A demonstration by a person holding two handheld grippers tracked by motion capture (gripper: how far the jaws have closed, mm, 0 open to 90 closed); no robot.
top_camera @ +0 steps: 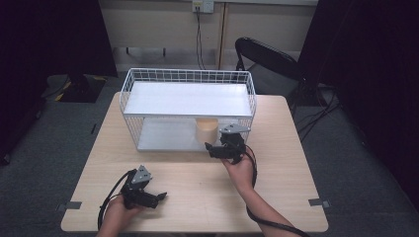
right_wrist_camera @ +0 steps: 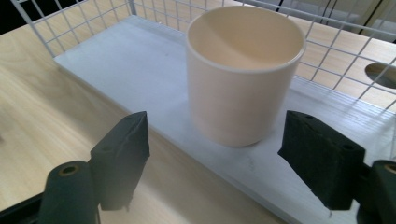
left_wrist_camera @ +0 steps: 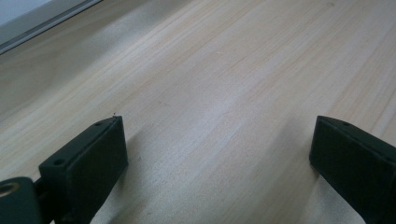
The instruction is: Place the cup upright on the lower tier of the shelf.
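Empty cup [right_wrist_camera: 243,70] on rack shelf [right_wrist_camera: 140,70]

cream cup [right_wrist_camera: 243,74], upright, on lower shelf [right_wrist_camera: 140,79]

Even overhead light, soft shadows, dark bkgd, pics slightly blurry.

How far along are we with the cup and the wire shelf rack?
Done: the cream cup stands upright on the lower shelf of the wire rack. In hand: the right gripper is open, clear of the cup. The left gripper is open over bare table. Left: probably only withdrawing.
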